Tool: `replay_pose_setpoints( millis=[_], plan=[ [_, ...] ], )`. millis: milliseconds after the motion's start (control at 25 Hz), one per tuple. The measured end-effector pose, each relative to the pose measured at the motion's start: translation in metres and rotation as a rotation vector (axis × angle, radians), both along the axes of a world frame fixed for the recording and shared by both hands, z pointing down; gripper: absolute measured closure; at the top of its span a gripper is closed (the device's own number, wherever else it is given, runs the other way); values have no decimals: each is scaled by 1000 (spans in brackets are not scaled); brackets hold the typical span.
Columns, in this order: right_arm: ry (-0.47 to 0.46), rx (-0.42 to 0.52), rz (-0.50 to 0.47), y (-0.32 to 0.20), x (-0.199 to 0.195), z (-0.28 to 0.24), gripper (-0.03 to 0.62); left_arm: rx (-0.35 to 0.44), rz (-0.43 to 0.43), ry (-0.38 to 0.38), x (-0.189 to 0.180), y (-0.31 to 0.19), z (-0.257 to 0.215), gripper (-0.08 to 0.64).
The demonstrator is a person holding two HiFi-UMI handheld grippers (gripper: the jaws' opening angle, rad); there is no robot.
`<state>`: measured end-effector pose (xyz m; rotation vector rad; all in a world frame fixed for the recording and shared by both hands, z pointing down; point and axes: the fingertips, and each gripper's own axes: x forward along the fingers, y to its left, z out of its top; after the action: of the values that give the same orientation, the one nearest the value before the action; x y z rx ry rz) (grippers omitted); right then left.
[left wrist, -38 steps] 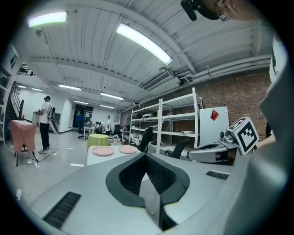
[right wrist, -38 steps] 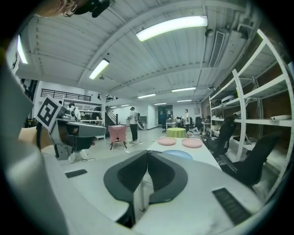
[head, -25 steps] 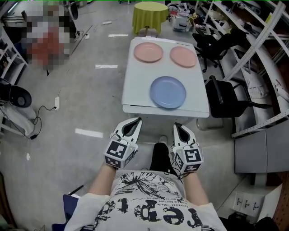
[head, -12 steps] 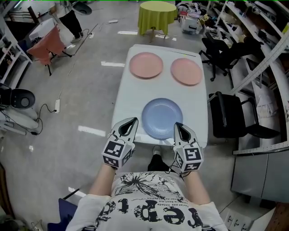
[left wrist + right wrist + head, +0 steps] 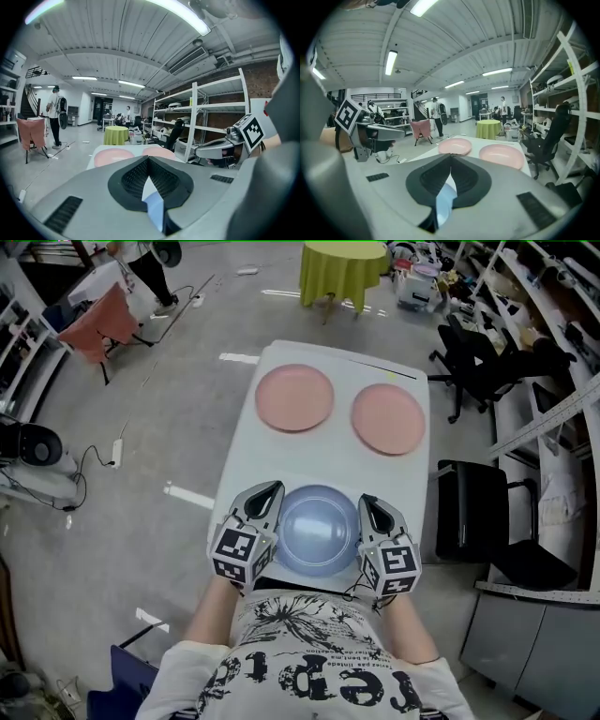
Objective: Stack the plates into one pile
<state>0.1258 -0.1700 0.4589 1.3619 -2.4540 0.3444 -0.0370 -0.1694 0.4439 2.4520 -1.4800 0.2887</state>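
Note:
Two pink plates [image 5: 294, 397] [image 5: 388, 418] lie side by side at the far end of the white table [image 5: 244, 465]. A blue plate [image 5: 319, 529] sits at the near edge. My left gripper [image 5: 270, 489] hovers just left of the blue plate and my right gripper [image 5: 367, 503] just right of it. Both are shut with nothing in them. In the left gripper view the closed jaws [image 5: 149, 158] point at the pink plates [image 5: 114, 157], and a sliver of the blue plate [image 5: 154, 211] shows below. The right gripper view shows the same over its jaws [image 5: 451, 161], with both pink plates [image 5: 454, 146] [image 5: 501, 155] ahead.
A round table with a yellow-green cloth [image 5: 344, 263] stands beyond the white table. Black office chairs [image 5: 483, 362] [image 5: 473, 512] and metal shelving [image 5: 553, 381] line the right side. At the far left are a red-draped stand [image 5: 98, 320], a person, and cables on the floor [image 5: 94, 465].
I have come forward to the table. Both grippers, formerly short of its near edge, now flank the blue plate. Their jaws stayed shut.

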Motion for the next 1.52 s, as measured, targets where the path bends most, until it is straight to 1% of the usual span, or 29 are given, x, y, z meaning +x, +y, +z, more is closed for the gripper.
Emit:
replay_pose_setpoints(
  millis=[240, 440, 560, 640, 720, 800, 880, 920, 1000, 1040, 1120, 1200, 1240, 1320, 1360, 1400, 1520],
  plan=[
    [24, -40, -32, -59, -11, 17, 588, -55, -6, -2, -6, -52, 25, 557],
    [46, -84, -34, -113, -32, 38, 588, -128, 29, -13, -25, -94, 52, 557],
    [45, -99, -9, -146, -45, 46, 588, -108, 83, 14, -37, -121, 56, 557],
    [36, -94, 30, -170, -48, 48, 588, -109, 103, 5, -44, -140, 60, 557],
    [44, -93, 56, -190, -53, 55, 588, -113, 86, -5, -57, -161, 69, 557],
    [59, -105, 63, -207, -62, 64, 587, -137, 55, -12, -73, -180, 81, 557],
    [70, -126, 58, -223, -72, 72, 531, -154, 26, -25, -90, -200, 90, 554],
    [76, -135, 53, -231, -78, 75, 529, -156, 14, -25, -97, -210, 93, 554],
    [92, -146, 44, -247, -87, 81, 508, -175, 0, -3, -108, -230, 99, 472],
    [102, -151, 43, -255, -89, 85, 507, -191, -6, 15, -113, -240, 104, 471],
    [123, -168, 45, -270, -91, 94, 486, -218, -20, 38, -120, -258, 112, 460],
    [130, -197, 55, -285, -92, 106, 480, -244, -24, 30, -126, -276, 123, 430],
    [127, -218, 63, -292, -93, 112, 480, -260, -25, 27, -130, -284, 129, 430],
    [117, -264, 80, -304, -95, 125, 469, -302, -24, 44, -136, -298, 140, 423],
    [115, -284, 87, -309, -96, 131, 469, -327, -23, 57, -139, -305, 146, 405],
    [116, -302, 93, -315, -96, 137, 469, -351, -24, 67, -141, -310, 152, 402],
    [125, -346, 110, -331, -94, 152, 469, -417, -41, 71, -150, -328, 171, 383]
  ],
)
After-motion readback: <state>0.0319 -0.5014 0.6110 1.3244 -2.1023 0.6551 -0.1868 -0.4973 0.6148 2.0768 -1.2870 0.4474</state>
